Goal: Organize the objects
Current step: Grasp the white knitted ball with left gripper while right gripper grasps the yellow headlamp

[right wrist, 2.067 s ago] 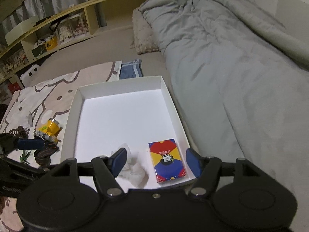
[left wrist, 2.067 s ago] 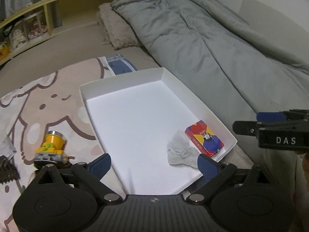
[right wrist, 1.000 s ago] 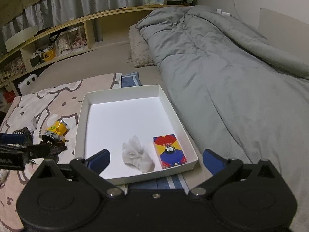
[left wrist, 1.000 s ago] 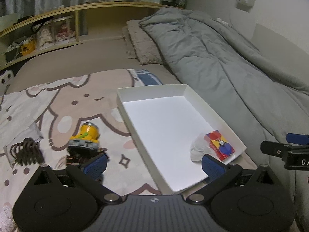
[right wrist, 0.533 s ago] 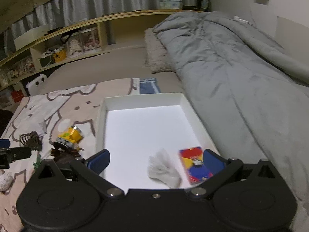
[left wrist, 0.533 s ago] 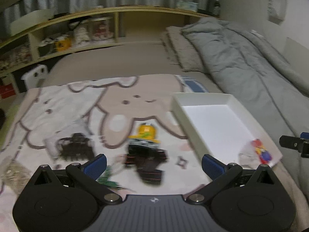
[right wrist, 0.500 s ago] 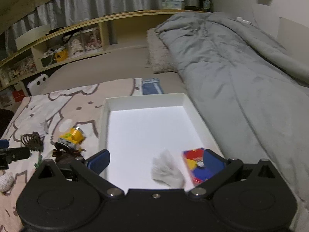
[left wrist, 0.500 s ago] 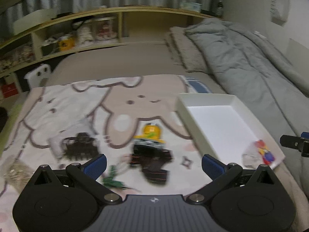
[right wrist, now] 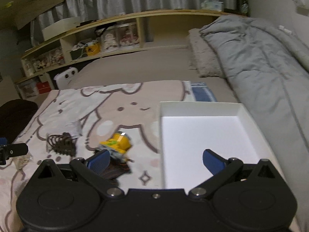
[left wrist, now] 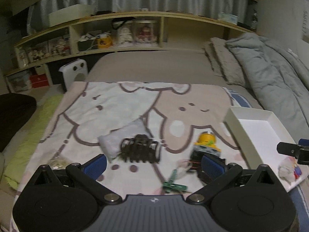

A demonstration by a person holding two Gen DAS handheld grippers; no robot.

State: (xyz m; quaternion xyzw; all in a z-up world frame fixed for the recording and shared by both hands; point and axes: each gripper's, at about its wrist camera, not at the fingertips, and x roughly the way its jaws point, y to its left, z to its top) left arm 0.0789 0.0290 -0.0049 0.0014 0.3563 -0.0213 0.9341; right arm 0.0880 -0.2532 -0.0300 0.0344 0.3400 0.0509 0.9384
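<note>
Loose items lie on the bed ahead of my left gripper (left wrist: 153,164): a dark hair claw (left wrist: 140,150) just beyond its fingers, a yellow toy (left wrist: 206,142) past the right finger. Both grippers are released and empty; right gripper (right wrist: 156,159) likewise. I judge the step as selecting the next item; next, close on the claw. The white tray (left wrist: 234,121), to the right, holds a crumpled white wad (left wrist: 285,171) and a colourful box (left wrist: 297,170).
</note>
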